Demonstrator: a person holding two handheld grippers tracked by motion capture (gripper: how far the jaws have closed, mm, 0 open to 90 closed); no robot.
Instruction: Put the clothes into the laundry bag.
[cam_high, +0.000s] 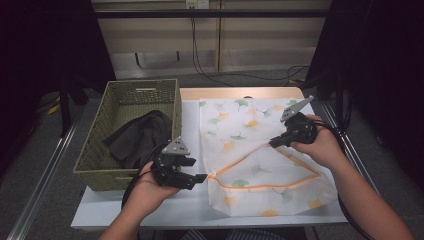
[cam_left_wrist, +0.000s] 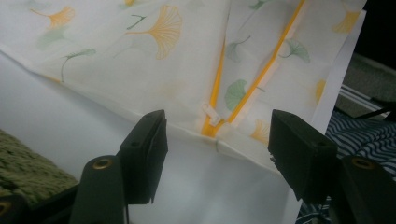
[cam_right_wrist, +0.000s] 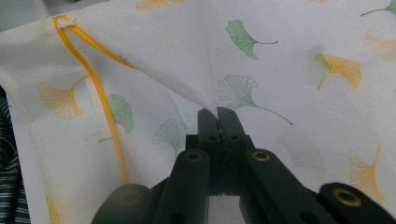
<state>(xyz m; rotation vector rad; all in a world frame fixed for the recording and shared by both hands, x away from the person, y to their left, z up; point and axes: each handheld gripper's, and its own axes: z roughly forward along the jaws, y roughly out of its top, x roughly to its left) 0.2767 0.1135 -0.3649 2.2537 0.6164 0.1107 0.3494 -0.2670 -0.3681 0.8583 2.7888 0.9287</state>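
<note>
Two grippers work a zippered mesh laundry bag (cam_high: 260, 150) spread on the white table (cam_high: 150, 210), which fills the lower middle of the high view. Largest on the table is that bag, white with ginkgo leaves printed in green and orange, lying right of centre with its orange zipper (cam_high: 260, 186) opened into a wedge. Left of it stands an olive woven basket (cam_high: 107, 145) with a dark garment (cam_high: 140, 137) slumped inside, partly over the near rim.

At right of centre in the high view, the right gripper (cam_high: 274, 142) has its jaws closed on a pinch of the bag's upper layer, lifting it into a small tent; the right gripper view shows the mesh drawn up into the shut tips. Lower left of centre, the left gripper (cam_high: 202, 177) sits just off the bag's corner. In the left gripper view its jaws stand apart with nothing pressed between them, framing the zipper's end and the small white pull (cam_left_wrist: 212, 113) just beyond them.

Risks from here: the thin mesh could slip out of the right pinch, dropping the opening flat. The left jaws, if they close on the corner, might catch both layers together, though the layers there are hard to tell apart. Dragging the bag could also bunch it against the basket.
</note>
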